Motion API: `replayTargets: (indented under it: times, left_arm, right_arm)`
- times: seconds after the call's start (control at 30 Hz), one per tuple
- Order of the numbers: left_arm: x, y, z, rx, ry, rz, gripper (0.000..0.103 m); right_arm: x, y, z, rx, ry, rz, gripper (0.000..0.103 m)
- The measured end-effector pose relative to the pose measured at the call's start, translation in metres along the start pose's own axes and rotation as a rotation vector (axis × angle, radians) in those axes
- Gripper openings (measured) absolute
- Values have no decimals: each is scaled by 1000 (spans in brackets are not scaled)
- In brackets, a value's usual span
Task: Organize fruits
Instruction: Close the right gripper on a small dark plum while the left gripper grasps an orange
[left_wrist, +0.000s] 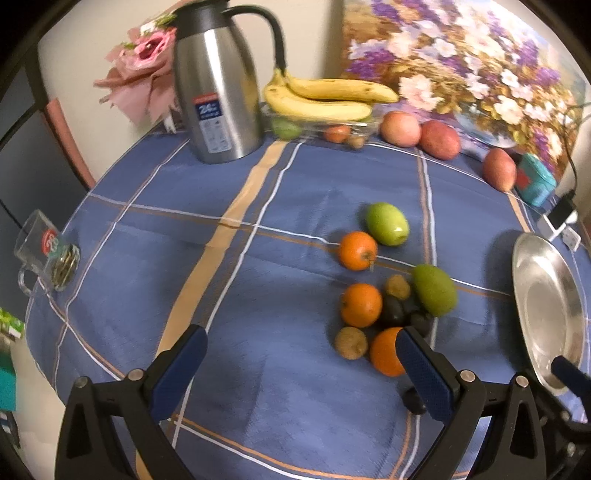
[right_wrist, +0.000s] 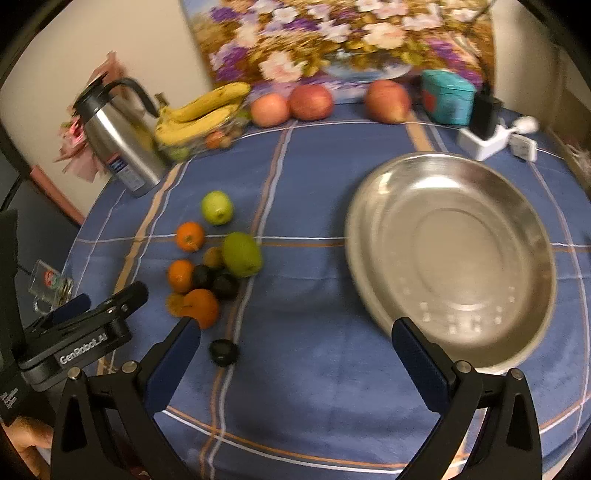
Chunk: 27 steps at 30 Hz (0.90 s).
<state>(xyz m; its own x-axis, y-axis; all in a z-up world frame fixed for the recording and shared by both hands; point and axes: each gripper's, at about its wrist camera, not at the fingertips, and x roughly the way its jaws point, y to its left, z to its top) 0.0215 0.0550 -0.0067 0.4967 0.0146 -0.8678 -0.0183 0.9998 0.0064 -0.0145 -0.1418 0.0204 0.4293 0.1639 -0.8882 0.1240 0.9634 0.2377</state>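
Left wrist view first, running left to right: a clear glass mug (left_wrist: 44, 254) at the table edge, a steel jug (left_wrist: 218, 92), bananas (left_wrist: 321, 99) over a clear tray, then the loose fruit cluster on the blue checked cloth (left_wrist: 184, 229). The left gripper (left_wrist: 299, 373) hangs with its jaws spread wide and nothing between them, its right finger just in front of the nearest orange (left_wrist: 386, 350). Further right lies the empty steel dish (left_wrist: 543, 314).

Right wrist view: the same cluster sits left, with oranges, a green apple (right_wrist: 217, 207), a green mango (right_wrist: 242, 254), small brown and dark fruits, and one dark fruit (right_wrist: 223, 352) apart by itself. The right gripper (right_wrist: 297, 363) is also released and empty, poised between fruit and dish.

Judging by this, the step is a first pick. I would take an outer piece, centre both pads across its widest part, and close gently: the round, smooth skins may roll or nudge neighbours. The dish is shallow, shiny and hard, so fruit should be lowered, not dropped.
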Motion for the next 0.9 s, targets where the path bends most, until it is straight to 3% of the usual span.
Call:
replayTargets:
  times: [0.43, 0.5, 0.63, 0.7, 0.83, 0.9]
  left_arm:
    - [30, 20, -5, -106, 131, -21, 103]
    - [33, 20, -7, -111, 151, -28, 103]
    - [38, 22, -9, -120, 175, -48, 103]
    - [39, 23, -10, -133, 180, -50, 103]
    - [39, 25, -12, -153, 186, -70, 102]
    - [40, 24, -12, -159, 189, -84, 102]
  right_arm:
    - [37, 36, -5, -128, 89, 49, 101]
    - [43, 41, -7, -147, 110, 57, 91]
    - [50, 49, -10, -170, 134, 73, 87]
    - [52, 51, -12, -182, 142, 81, 69]
    - [59, 58, -15, -206, 172, 99, 65]
    - [61, 60, -17, -212, 185, 107, 53]
